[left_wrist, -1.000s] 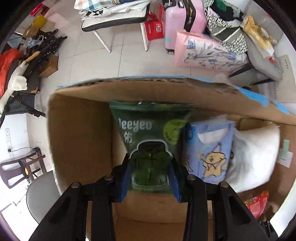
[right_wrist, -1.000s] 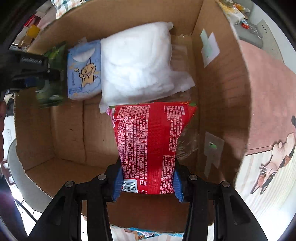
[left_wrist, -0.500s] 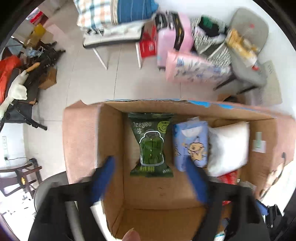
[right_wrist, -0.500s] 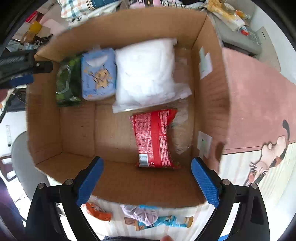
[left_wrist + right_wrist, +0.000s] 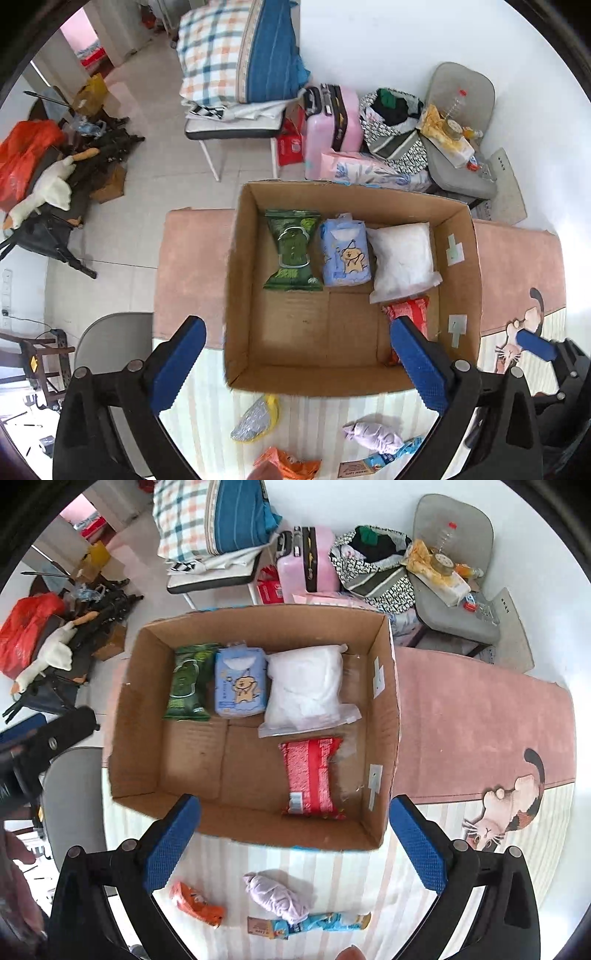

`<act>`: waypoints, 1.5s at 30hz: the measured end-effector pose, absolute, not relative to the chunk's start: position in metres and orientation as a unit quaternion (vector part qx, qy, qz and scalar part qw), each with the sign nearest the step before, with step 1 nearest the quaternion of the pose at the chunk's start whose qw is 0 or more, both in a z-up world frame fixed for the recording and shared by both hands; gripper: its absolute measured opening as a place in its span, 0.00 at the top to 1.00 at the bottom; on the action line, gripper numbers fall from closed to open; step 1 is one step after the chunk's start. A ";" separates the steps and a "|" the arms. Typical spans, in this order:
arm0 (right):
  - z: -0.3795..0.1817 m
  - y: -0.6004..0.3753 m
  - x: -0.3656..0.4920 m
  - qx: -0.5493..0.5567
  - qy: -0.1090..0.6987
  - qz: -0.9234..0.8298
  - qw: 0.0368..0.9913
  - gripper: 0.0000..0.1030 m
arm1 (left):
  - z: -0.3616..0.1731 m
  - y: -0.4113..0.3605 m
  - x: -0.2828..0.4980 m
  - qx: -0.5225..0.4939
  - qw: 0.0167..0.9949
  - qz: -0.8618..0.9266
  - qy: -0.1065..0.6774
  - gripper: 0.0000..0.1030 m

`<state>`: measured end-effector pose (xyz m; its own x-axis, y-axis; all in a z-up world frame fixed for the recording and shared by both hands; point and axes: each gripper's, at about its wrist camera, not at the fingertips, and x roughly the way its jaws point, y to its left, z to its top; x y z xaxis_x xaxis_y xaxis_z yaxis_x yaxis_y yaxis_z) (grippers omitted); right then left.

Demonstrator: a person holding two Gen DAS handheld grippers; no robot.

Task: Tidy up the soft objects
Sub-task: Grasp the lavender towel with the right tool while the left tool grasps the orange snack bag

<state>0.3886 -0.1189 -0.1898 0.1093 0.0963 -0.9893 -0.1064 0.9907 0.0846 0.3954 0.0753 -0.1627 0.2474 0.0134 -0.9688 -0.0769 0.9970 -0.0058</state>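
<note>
An open cardboard box (image 5: 236,295) (image 5: 384,716) stands on the table. Inside lie a green wipes pack (image 5: 292,254) (image 5: 186,683), a blue tissue pack (image 5: 345,253) (image 5: 241,682), a white padded bag (image 5: 402,254) (image 5: 304,686) and a red pack (image 5: 408,314) (image 5: 312,777). My left gripper (image 5: 297,363) is open and empty above the box's near edge. My right gripper (image 5: 295,843) is open and empty, also above the near edge. On the table in front lie a purple cloth bundle (image 5: 373,435) (image 5: 277,893), an orange packet (image 5: 288,463) (image 5: 195,904), a blue wrapper (image 5: 314,923) and a yellow-silver packet (image 5: 255,421).
The table has a pink and striped cloth (image 5: 480,716) with a cat print. A grey chair (image 5: 107,339) stands at the left. On the floor beyond are a pink suitcase (image 5: 332,122), a chair with bedding (image 5: 236,74) and a cluttered grey chair (image 5: 458,147).
Both grippers opened, releasing the green pack and the red pack into the box, then pulled back and up. The whole box and the loose items in front have come into view.
</note>
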 end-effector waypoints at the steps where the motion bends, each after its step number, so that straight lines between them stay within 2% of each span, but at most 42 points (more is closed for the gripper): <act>1: -0.187 -0.119 0.384 -0.006 0.659 0.071 0.748 0.00 | -0.158 0.076 0.387 -0.025 0.794 0.034 0.606 0.00; 6: -0.174 -0.114 0.336 -0.038 0.641 0.128 0.756 0.00 | -0.162 0.092 0.326 -0.059 0.785 0.065 0.614 0.00; 8: -0.182 -0.110 0.309 -0.055 0.648 0.168 0.741 0.00 | -0.184 0.104 0.288 -0.094 0.759 0.070 0.640 0.00; 11: -0.223 -0.104 0.270 -0.099 0.678 0.193 0.703 0.00 | -0.230 0.110 0.238 -0.130 0.711 0.060 0.688 0.01; 12: -0.241 -0.102 0.259 -0.116 0.689 0.190 0.689 0.00 | -0.251 0.110 0.222 -0.136 0.692 0.063 0.706 0.04; 14: -0.270 -0.101 0.244 -0.132 0.706 0.176 0.673 0.00 | -0.299 0.114 0.195 -0.166 0.640 0.072 0.746 0.27; 15: -0.282 -0.100 0.239 -0.135 0.712 0.173 0.667 0.00 | -0.319 0.116 0.184 -0.187 0.613 0.080 0.763 0.44; 16: -0.296 -0.098 0.234 -0.140 0.714 0.172 0.664 0.00 | -0.344 0.119 0.172 -0.225 0.580 0.081 0.778 0.48; 21: -0.342 -0.085 0.225 -0.171 0.725 0.164 0.646 0.00 | -0.412 0.127 0.140 -0.319 0.511 0.102 0.792 0.48; 22: -0.350 -0.083 0.224 -0.173 0.731 0.164 0.640 0.00 | -0.422 0.127 0.138 -0.330 0.503 0.100 0.793 0.44; 26: -0.373 -0.078 0.222 -0.174 0.742 0.160 0.627 0.01 | -0.438 0.126 0.143 -0.345 0.493 0.111 0.791 0.45; 28: -0.379 -0.078 0.222 -0.163 0.750 0.158 0.621 0.06 | -0.434 0.122 0.152 -0.331 0.512 0.112 0.785 0.52; 29: -0.382 -0.080 0.221 -0.148 0.756 0.157 0.618 0.12 | -0.429 0.119 0.157 -0.307 0.529 0.111 0.783 0.55; 32: -0.385 -0.090 0.218 -0.111 0.768 0.149 0.612 0.36 | -0.419 0.103 0.176 -0.229 0.566 0.097 0.786 0.57; 33: -0.386 -0.094 0.217 -0.100 0.770 0.147 0.613 0.38 | -0.417 0.099 0.179 -0.213 0.571 0.093 0.787 0.57; 36: -0.385 -0.106 0.211 -0.078 0.780 0.141 0.605 0.38 | -0.413 0.082 0.187 -0.149 0.575 0.060 0.803 0.57; 38: -0.380 -0.113 0.209 -0.061 0.784 0.149 0.600 0.35 | -0.403 0.081 0.182 -0.159 0.574 0.044 0.802 0.53; 39: -0.379 -0.119 0.209 -0.055 0.784 0.151 0.600 0.27 | -0.398 0.084 0.177 -0.187 0.570 0.034 0.799 0.47; 40: -0.376 -0.123 0.209 -0.051 0.783 0.151 0.602 0.23 | -0.394 0.090 0.172 -0.223 0.563 0.028 0.795 0.39; 41: -0.373 -0.126 0.211 -0.050 0.781 0.150 0.605 0.20 | -0.392 0.099 0.169 -0.261 0.557 0.030 0.788 0.36; 43: -0.369 -0.128 0.212 -0.052 0.773 0.151 0.614 0.20 | -0.392 0.115 0.163 -0.323 0.552 0.051 0.767 0.30; 45: -0.368 -0.131 0.214 -0.060 0.769 0.149 0.619 0.20 | -0.397 0.129 0.170 -0.363 0.549 0.077 0.749 0.30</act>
